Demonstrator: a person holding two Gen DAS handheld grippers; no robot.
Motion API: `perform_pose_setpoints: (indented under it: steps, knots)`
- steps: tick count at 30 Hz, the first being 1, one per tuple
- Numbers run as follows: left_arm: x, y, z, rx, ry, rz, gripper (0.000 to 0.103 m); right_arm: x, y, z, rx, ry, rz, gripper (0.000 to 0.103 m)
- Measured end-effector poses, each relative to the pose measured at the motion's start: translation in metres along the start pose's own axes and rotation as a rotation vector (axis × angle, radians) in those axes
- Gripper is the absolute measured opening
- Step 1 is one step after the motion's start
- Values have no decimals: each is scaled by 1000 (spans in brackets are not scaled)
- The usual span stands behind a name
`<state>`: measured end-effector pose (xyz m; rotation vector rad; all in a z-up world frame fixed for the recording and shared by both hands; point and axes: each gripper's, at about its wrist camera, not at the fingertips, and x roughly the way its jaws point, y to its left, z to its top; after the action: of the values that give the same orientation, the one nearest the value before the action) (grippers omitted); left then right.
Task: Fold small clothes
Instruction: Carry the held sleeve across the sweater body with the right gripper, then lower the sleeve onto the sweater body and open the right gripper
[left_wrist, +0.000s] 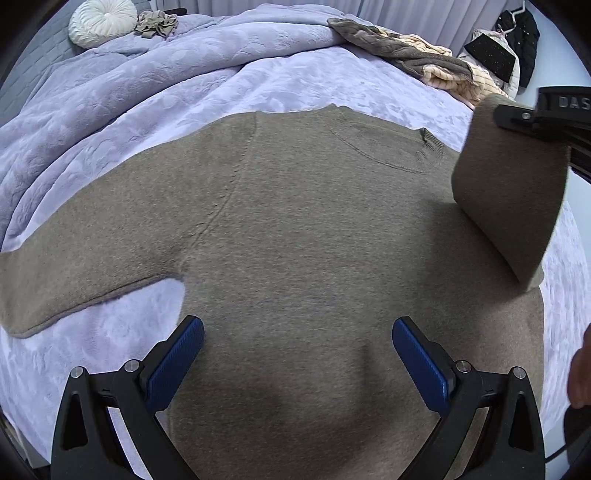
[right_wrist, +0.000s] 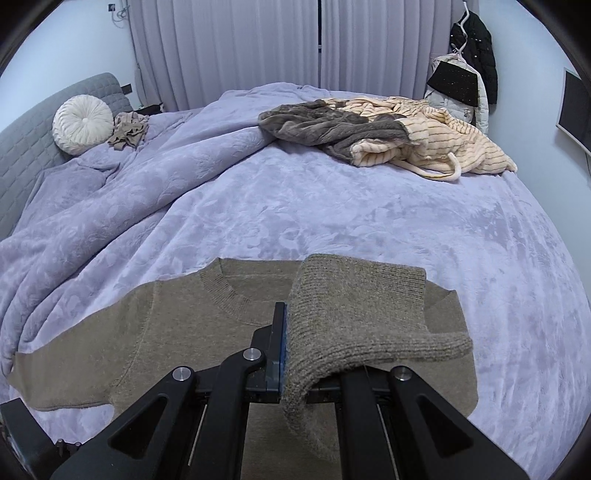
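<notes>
A brown knit sweater (left_wrist: 295, 236) lies flat on the lilac bedspread, collar toward the far side and one sleeve stretched out to the left. My left gripper (left_wrist: 297, 350) hovers over its lower body, open, blue pads wide apart with nothing between them. My right gripper (right_wrist: 286, 332) is shut on the sweater's other sleeve (right_wrist: 354, 310), whose ribbed cuff drapes over the jaws. In the left wrist view that lifted sleeve (left_wrist: 513, 192) hangs from the right gripper (left_wrist: 524, 116) at the right edge, folded inward above the sweater's body.
The lilac bedspread (right_wrist: 332, 206) is bunched into a ridge at left. A grey and cream striped heap of clothes (right_wrist: 388, 133) lies at the far right. A round white cushion (right_wrist: 83, 123) and a small crumpled tan garment (right_wrist: 127, 131) sit by the headboard. Coats (right_wrist: 469, 70) hang by the curtains.
</notes>
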<state>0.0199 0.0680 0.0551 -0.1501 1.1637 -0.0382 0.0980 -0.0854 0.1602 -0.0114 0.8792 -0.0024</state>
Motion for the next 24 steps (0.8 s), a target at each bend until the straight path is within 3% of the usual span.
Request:
perform_pose_setpoints:
  steps: [8, 17, 22, 23, 24]
  knots:
    - [-17, 36, -11, -55, -18, -3, 102, 27, 66, -17, -115, 42, 31, 5]
    - [-13, 58, -21, -112, 2, 17, 102, 72, 108, -48, -213, 146, 39, 6]
    - [-17, 73, -29, -160, 6, 3, 102, 86, 120, -55, -232, 218, 160, 16]
    - [-17, 77, -28, -170, 7, 1, 102, 84, 120, -55, -237, 220, 196, 24]
    - [-18, 79, -28, -182, 8, -2, 102, 79, 121, -53, -243, 219, 232, 38]
